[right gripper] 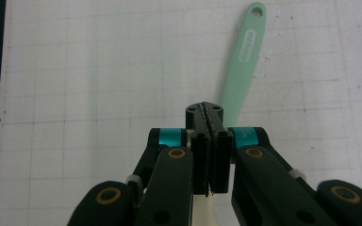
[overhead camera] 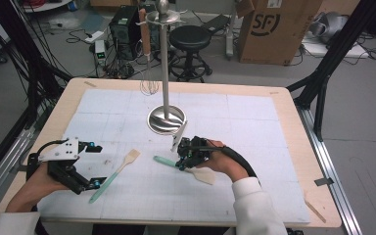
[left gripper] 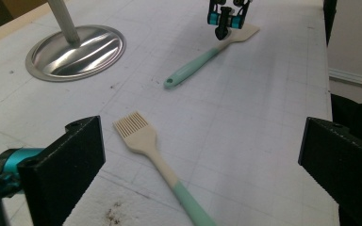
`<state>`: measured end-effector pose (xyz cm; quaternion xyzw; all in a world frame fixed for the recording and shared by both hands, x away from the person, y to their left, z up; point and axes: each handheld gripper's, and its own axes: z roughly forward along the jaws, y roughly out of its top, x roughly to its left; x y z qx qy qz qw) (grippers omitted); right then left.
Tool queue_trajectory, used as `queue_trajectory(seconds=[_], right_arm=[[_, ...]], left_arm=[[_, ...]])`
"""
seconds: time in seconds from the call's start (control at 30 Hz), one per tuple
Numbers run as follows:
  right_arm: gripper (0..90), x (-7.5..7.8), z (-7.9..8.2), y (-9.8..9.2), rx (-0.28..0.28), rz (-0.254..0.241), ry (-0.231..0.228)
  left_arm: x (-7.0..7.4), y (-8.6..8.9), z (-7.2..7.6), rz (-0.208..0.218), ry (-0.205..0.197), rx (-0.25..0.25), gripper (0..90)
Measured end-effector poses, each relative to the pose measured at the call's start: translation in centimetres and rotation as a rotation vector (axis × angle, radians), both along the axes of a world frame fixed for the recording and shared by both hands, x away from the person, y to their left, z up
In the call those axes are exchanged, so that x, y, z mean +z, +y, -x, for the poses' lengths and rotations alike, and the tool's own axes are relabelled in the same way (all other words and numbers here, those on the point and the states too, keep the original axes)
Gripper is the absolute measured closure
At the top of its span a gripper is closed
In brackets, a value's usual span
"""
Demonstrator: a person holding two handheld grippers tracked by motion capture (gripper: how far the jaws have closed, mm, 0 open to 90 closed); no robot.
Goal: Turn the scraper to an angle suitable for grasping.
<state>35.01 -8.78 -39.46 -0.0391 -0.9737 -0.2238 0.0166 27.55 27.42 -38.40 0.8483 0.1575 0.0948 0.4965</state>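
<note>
A spatula (overhead camera: pixel 165 160) with a teal handle and cream blade lies flat on the white mat, right of centre. My right gripper (overhead camera: pixel 180 165) points down over its neck, jaws shut with nothing visible between them; in the right gripper view the gripper (right gripper: pixel 210 113) hides the neck and the spatula handle (right gripper: pixel 245 61) runs away beyond it. The left gripper view shows that gripper (left gripper: pixel 222 33) at the spatula (left gripper: pixel 193 68). A brush (overhead camera: pixel 120 169) with cream bristles and teal handle lies between the wide-open jaws of my left gripper (overhead camera: pixel 98 165), untouched. Up close the brush (left gripper: pixel 143 141) lies in the gap of my left gripper (left gripper: pixel 202 150).
A metal stand with a round base (overhead camera: pixel 166 120) and a tall pole rises mid-table, with a whisk (overhead camera: pixel 149 83) hanging from its top. A thin wooden stick (overhead camera: pixel 316 210) lies near the front right corner. A stool and a cardboard box stand beyond the far edge.
</note>
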Motion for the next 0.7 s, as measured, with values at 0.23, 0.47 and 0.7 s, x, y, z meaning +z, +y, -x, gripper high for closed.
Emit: queue_trajectory(seconds=[0.23,0.47,0.7], right_arm=[[89.3,-0.9,0.1,0.4,0.004,0.015,0.019],[89.3,-2.0,0.2,0.2,0.007,0.041,0.030],[89.3,-2.2,0.3,-0.4,-0.008,0.064,0.025]], left_arm=[[0.1,0.1,0.1,0.006,-0.002,0.000,1.7],[0.0,0.0,0.1,-0.002,-0.003,-0.002,1.7],[0.0,0.0,0.0,-0.005,-0.001,-0.002,1.7]])
